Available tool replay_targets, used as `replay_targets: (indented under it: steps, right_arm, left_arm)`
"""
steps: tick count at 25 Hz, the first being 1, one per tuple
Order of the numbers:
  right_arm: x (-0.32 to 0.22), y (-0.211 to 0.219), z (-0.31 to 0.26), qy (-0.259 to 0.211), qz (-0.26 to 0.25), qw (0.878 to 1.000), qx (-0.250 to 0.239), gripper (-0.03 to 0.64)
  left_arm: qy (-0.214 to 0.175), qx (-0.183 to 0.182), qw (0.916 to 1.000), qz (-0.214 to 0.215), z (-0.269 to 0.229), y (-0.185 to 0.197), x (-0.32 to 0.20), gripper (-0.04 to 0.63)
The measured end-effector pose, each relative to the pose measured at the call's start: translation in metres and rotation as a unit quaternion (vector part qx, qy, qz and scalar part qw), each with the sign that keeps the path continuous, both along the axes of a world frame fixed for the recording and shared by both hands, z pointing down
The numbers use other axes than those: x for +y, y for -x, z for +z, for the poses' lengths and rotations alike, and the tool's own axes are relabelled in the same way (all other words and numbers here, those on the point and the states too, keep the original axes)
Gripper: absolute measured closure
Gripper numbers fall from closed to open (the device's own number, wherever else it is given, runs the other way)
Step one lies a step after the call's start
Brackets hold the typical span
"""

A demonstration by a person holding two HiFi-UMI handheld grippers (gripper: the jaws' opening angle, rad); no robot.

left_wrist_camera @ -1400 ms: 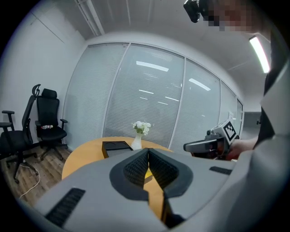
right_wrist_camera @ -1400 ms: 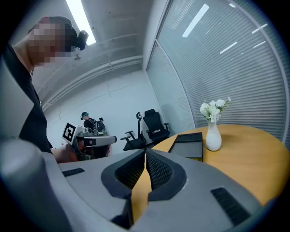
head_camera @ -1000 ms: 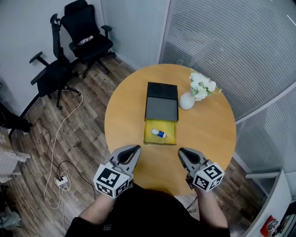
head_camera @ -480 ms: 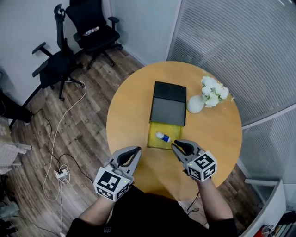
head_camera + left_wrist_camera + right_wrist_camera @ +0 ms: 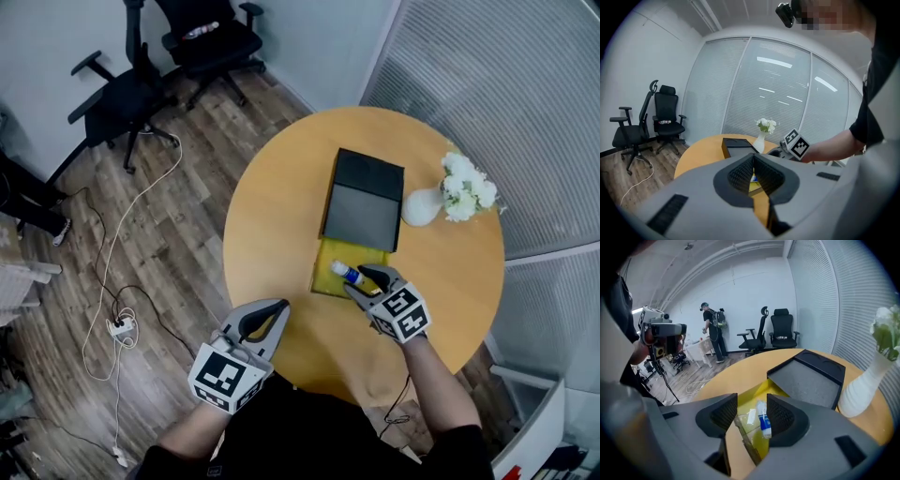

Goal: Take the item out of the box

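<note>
A black box (image 5: 364, 200) lies open on the round wooden table (image 5: 272, 225). Its yellow tray (image 5: 330, 279) sticks out toward me and holds a small white bottle with a blue label (image 5: 343, 272). My right gripper (image 5: 364, 282) hangs over the tray's near end. Its jaws have just been opening and now stand open, with nothing pressed between them. In the right gripper view the bottle (image 5: 763, 420) lies in the yellow tray (image 5: 754, 397) just past the right gripper (image 5: 752, 414). My left gripper (image 5: 269, 315) stays shut at the table's near edge, away from the box. It grips nothing.
A white vase of white flowers (image 5: 424, 206) stands right of the box. Two black office chairs (image 5: 112, 84) and a white cable with a power strip (image 5: 120, 328) are on the wooden floor at left. A glass wall with blinds curves behind the table.
My right gripper has moved forward and down from the table's near edge to the yellow tray, and its jaws have opened. The left gripper has shifted only slightly.
</note>
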State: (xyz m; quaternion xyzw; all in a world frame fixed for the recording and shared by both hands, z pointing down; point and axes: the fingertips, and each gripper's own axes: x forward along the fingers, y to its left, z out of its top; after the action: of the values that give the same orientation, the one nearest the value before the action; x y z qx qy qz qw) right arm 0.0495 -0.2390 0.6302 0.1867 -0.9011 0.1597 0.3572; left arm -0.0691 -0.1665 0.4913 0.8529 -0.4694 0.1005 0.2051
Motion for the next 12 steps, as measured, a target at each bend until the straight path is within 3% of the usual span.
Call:
replay_targets:
  steps: [12]
  right_arm:
    - [-0.016,0.003,0.083,0.012,-0.039,0.993,0.111,0.430]
  left_arm:
    - [0.035,0.009,0.9989,-0.031,0.032,0.023,0.004,0.583]
